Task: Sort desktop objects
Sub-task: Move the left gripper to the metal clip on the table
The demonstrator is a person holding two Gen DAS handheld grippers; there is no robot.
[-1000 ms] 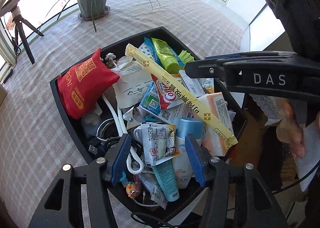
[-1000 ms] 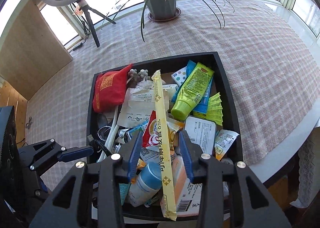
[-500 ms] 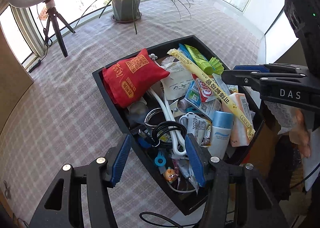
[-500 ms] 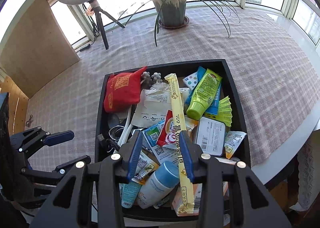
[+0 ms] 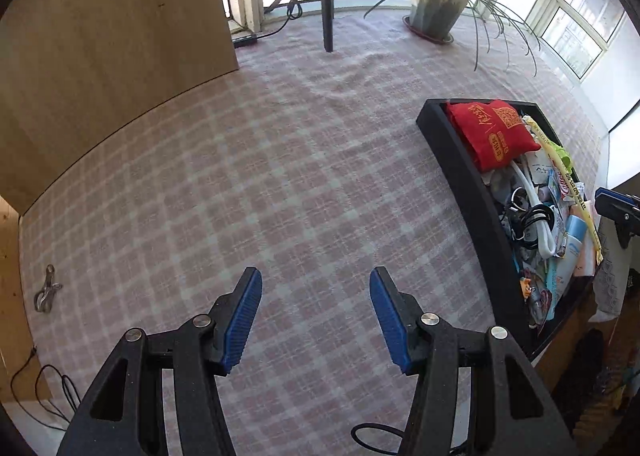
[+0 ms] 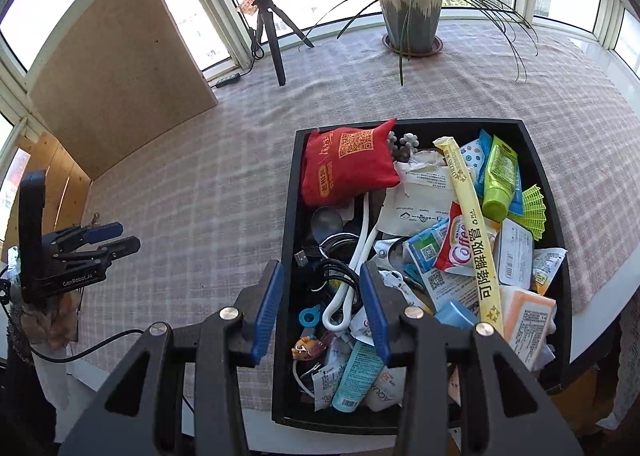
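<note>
A black tray (image 6: 289, 216) full of mixed objects sits on the checked tablecloth. In it lie a red pouch (image 6: 346, 166), a long yellow straw pack (image 6: 472, 232), a green tube (image 6: 498, 178), a white cable (image 6: 352, 268) and several packets. My right gripper (image 6: 322, 276) is open and empty above the tray's near left part. My left gripper (image 5: 316, 288) is open and empty over bare cloth, left of the tray (image 5: 460, 168). It also shows at the far left of the right wrist view (image 6: 112, 238).
A potted plant (image 6: 410, 20) and a ring light tripod (image 6: 268, 36) stand at the far side. A wooden board (image 6: 120, 68) leans at the left. A metal clip (image 5: 46, 288) lies on the cloth at the far left. The table edge runs near the tray's right side.
My left gripper has swung left, away from the tray, and now faces bare cloth. My right gripper has shifted left over the tray's left part. Both stay open.
</note>
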